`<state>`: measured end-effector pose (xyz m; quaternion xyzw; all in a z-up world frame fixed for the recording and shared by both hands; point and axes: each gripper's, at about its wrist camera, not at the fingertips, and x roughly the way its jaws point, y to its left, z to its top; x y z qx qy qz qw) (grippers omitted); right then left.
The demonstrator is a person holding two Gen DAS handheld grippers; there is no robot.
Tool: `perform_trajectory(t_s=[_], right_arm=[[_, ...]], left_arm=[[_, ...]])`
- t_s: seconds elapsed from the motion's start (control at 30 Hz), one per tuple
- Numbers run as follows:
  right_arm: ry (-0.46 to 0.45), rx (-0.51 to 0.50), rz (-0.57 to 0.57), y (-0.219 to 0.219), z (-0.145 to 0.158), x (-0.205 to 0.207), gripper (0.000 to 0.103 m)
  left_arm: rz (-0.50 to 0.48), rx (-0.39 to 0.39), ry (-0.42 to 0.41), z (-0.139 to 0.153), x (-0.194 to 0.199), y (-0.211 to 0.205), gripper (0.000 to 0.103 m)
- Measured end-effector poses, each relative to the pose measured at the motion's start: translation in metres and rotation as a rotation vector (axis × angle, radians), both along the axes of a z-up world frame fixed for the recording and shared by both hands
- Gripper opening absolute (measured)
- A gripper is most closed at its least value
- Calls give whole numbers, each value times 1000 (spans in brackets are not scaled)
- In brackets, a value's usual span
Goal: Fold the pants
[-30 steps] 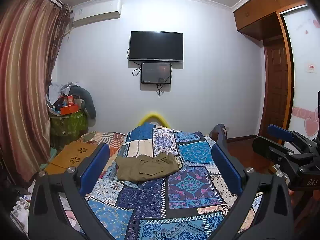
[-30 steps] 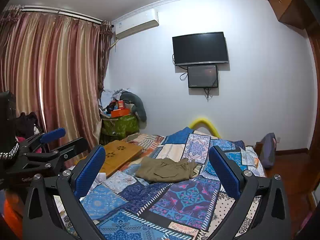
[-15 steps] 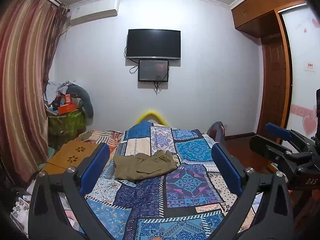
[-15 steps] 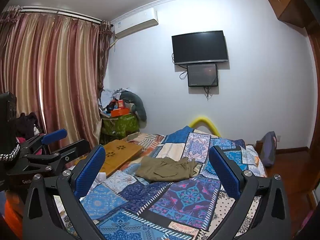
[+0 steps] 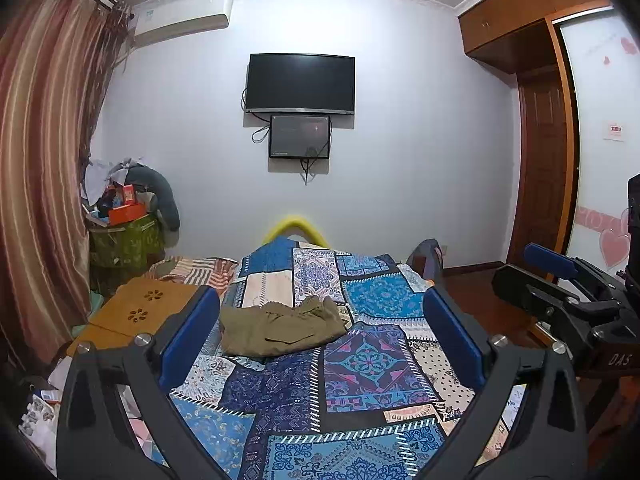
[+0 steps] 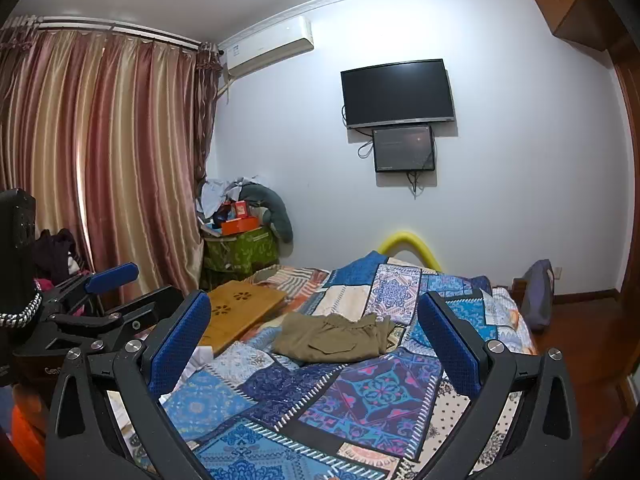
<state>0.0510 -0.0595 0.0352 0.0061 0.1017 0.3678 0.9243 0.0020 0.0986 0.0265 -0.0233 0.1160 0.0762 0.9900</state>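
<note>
Olive-khaki pants [image 5: 280, 328] lie crumpled on a bed with a blue patchwork cover [image 5: 360, 364], near the middle of the bed. They also show in the right wrist view [image 6: 334, 338]. My left gripper [image 5: 320, 328] is open and empty, held well short of the pants above the bed's near end. My right gripper [image 6: 316, 332] is open and empty, also well back from them. The right gripper shows at the right edge of the left wrist view [image 5: 568, 292], and the left gripper at the left edge of the right wrist view [image 6: 96, 300].
A wooden lap table [image 5: 136, 312] lies at the bed's left side. A cluttered green bin [image 5: 124, 240] stands by striped curtains [image 5: 36, 180]. A TV [image 5: 300, 82] hangs on the far wall. A wooden wardrobe and door [image 5: 540, 160] are on the right, and a bag [image 5: 430, 256] sits by the bed.
Both grippers have shifted only slightly; the left wrist view has tilted a little, so the room sits slightly lower in frame. The pants have not moved.
</note>
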Motion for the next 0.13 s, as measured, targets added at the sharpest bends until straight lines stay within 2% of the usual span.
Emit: perform_trajectory(t_s=[0.13], right_arm=[[6,5,-1,-1,0,2,103]], left_arm=[[0,4,5,-1,3,0,103]])
